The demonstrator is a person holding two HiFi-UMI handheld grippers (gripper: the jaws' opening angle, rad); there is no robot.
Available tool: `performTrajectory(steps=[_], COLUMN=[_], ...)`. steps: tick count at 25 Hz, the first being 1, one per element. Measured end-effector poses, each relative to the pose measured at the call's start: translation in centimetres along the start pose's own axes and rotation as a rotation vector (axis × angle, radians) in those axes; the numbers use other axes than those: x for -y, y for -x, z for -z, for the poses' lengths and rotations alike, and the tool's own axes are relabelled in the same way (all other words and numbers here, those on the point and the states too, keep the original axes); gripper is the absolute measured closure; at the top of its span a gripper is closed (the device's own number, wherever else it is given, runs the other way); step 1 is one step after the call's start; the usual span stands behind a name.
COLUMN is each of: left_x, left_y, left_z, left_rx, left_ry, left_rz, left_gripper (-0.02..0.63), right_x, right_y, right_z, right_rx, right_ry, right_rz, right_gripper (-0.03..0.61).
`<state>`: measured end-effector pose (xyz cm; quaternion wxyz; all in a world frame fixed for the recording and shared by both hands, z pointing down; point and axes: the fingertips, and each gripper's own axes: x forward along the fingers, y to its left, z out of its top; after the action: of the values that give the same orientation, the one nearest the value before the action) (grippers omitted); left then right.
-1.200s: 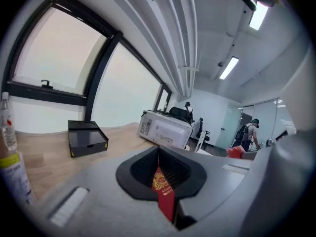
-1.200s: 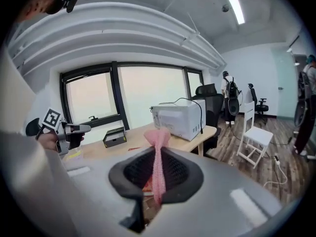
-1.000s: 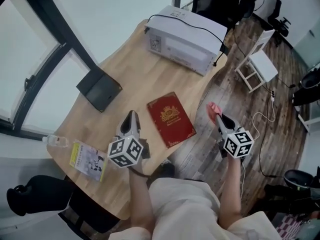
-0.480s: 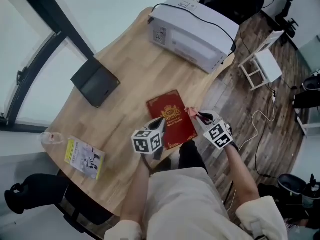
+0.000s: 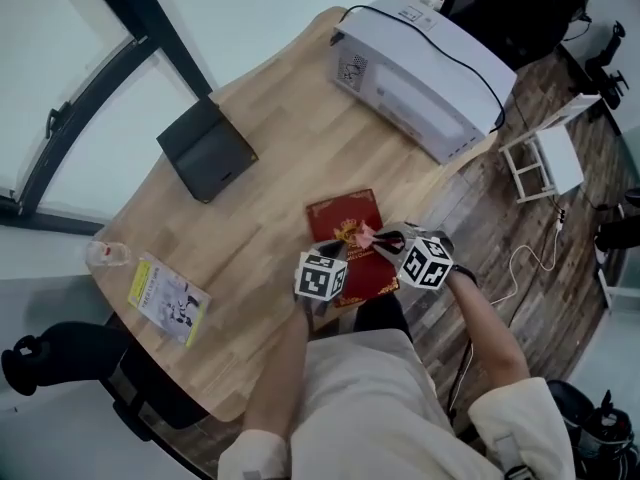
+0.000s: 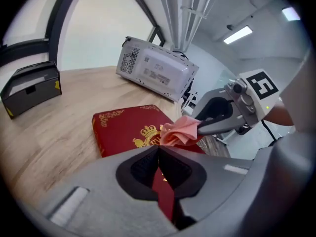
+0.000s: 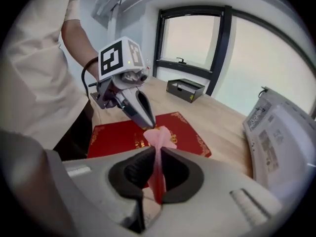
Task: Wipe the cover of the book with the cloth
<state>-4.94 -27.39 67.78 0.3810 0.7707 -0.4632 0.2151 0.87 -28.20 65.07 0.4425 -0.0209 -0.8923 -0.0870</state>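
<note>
A dark red book (image 5: 345, 216) with gold print lies flat near the front edge of the wooden table (image 5: 270, 183). My right gripper (image 5: 379, 238) is shut on a crumpled pink cloth (image 5: 364, 235), which sits over the gold crest on the cover. In the right gripper view the cloth (image 7: 158, 137) sticks out past the jaws above the book (image 7: 185, 127). My left gripper (image 5: 338, 252) is shut and empty. Its tip (image 7: 148, 124) points down at the cover right beside the cloth. The left gripper view shows the book (image 6: 121, 127), the cloth (image 6: 178, 131) and the right gripper (image 6: 201, 127).
A white boxy appliance (image 5: 420, 63) with a black cable stands at the table's far right. A black box (image 5: 205, 148) lies at the left, with a booklet (image 5: 165, 300) and a plastic bottle (image 5: 105, 255) at the near left. A white stool (image 5: 545, 158) stands on the floor.
Both grippers have closed in over the book. The right one brought the pink cloth from beyond the table edge onto the cover, and the left one moved right from the bare table.
</note>
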Motion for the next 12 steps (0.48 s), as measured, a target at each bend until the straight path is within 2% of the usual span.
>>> performTrajectory(steps=[3,7,12], left_x=[-0.6,-0.1,-0.1], left_y=[-1.1,-1.5,-1.7], left_z=[0.3,0.6,0.6], left_rx=[-0.017,-0.064,-0.067], left_ry=[0.018,-0.024,0.013], left_rz=[0.002,0.025,0.062], left_gripper=[0.606,0.606,0.606], right_x=[-0.9,-0.6,-0.6], right_y=[-2.4,-2.6,-2.7], right_z=[2.3,2.5,2.6], right_rx=[-0.061,-0.004,-0.016], right_ry=[0.012,-0.082,-0.071], right_rz=[-0.009,0.064,0.14], right_gripper=[0.548,0.547,0.547])
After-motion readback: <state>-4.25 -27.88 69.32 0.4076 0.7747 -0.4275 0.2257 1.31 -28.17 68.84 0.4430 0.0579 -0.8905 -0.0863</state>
